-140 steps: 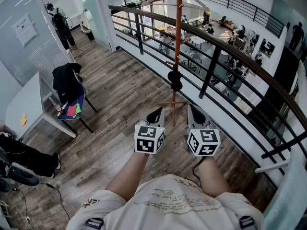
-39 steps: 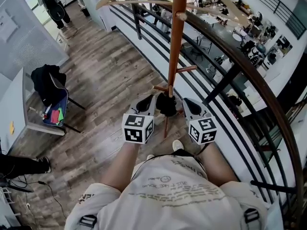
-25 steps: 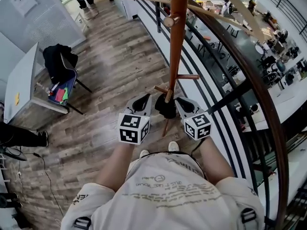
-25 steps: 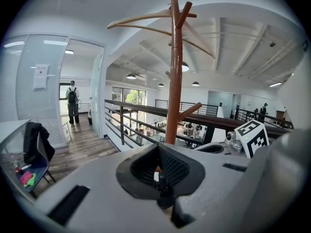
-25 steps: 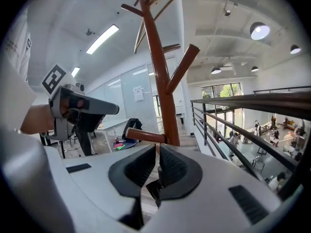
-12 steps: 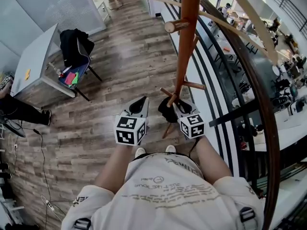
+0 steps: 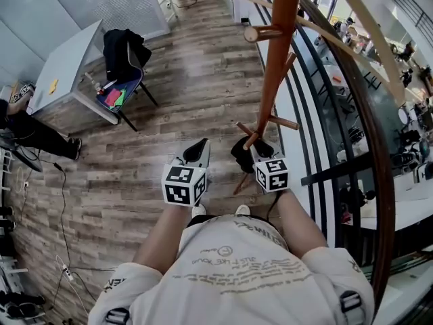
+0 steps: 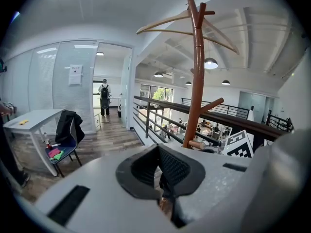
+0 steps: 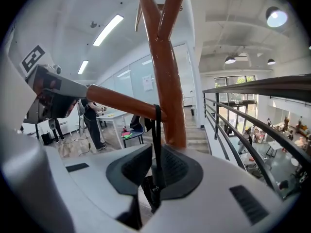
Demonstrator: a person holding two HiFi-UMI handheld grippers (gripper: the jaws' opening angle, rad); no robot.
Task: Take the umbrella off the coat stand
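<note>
right tongs [image 9: 154, 178] just slid in and look pinched on the umbrella [image 7: 242, 156] strap [image 9: 156, 130] at the peg [image 9: 121, 102], left tongs [image 8: 159, 174] closed and empty, so it's probably ready to lift off.

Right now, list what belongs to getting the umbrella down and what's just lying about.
Job: umbrella; its strap; peg; coat stand; right hand-held gripper, shut on the strap; left hand-held gripper, shut on nothing.

Lying about: chair; jacket; table; hangers; railing.
</note>
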